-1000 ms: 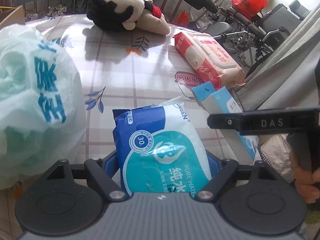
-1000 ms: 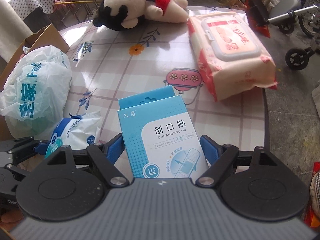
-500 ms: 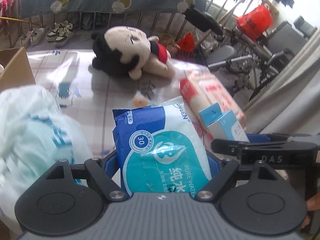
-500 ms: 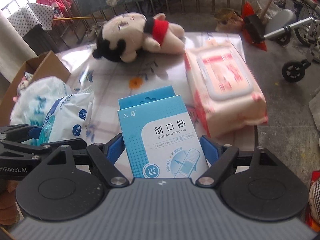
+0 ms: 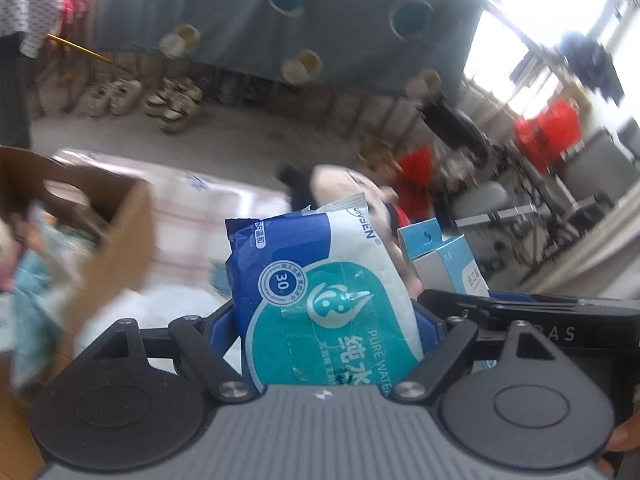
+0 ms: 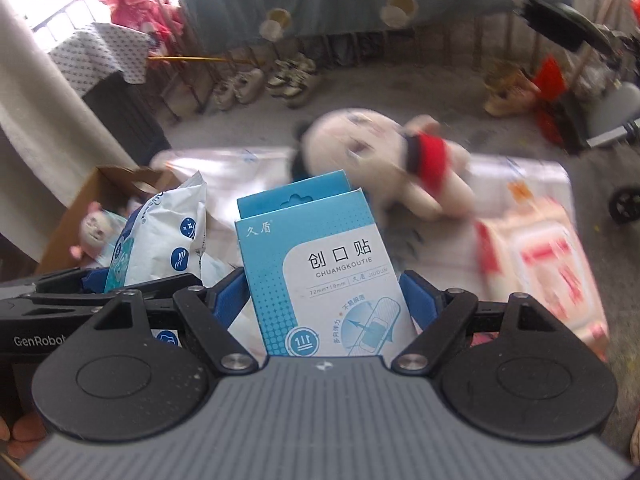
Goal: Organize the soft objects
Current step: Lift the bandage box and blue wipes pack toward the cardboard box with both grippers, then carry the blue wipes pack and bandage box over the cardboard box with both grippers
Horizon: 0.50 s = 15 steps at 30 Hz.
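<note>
The left gripper (image 5: 324, 320) is clamped on a blue-and-teal wipes pack (image 5: 320, 288), its blue pads pressing the pack's two sides. The pack stands upright between the fingers and rises well above them, off the table. The right gripper (image 6: 322, 300) is clamped the same way on a light-blue plaster box (image 6: 320, 272), which stands upright between its blue pads with its hang tab at the top.

The two grippers hang side by side. From the left wrist view the plaster box (image 5: 444, 260) shows just to the right of the wipes pack, above the dark bar of the right gripper. From the right wrist view the wipes pack (image 6: 160, 236) shows just to the left of the box.

Beyond both held things lies the table (image 6: 248, 176), covered in a pale checked cloth. A plush doll (image 6: 380, 160) with black hair and a red band lies near the table's far edge. A pink wipes pack (image 6: 544, 264) lies flat along the table's right edge. A cardboard box (image 6: 72, 216) sits at the table's left edge with a small plush toy (image 6: 92, 228) in it. In the left wrist view the same cardboard box (image 5: 116, 240) is blurred at the left.
</note>
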Each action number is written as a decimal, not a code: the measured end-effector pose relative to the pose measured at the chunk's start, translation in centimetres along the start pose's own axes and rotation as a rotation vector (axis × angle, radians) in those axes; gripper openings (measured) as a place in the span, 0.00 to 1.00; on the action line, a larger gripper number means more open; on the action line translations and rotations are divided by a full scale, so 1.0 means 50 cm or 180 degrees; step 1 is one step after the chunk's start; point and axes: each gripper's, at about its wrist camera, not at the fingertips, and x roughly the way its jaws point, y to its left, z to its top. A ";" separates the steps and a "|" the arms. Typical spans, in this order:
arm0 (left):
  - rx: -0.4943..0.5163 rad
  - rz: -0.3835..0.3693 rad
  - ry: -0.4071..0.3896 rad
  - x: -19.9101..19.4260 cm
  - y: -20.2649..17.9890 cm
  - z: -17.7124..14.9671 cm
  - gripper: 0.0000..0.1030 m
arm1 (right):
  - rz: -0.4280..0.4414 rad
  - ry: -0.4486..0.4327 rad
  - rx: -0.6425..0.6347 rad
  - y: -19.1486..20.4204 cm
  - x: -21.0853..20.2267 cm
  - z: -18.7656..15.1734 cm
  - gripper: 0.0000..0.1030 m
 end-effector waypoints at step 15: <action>-0.0206 0.0843 -0.0435 -0.253 0.293 0.042 0.82 | 0.0951 0.0066 -0.0586 0.443 0.063 0.069 0.79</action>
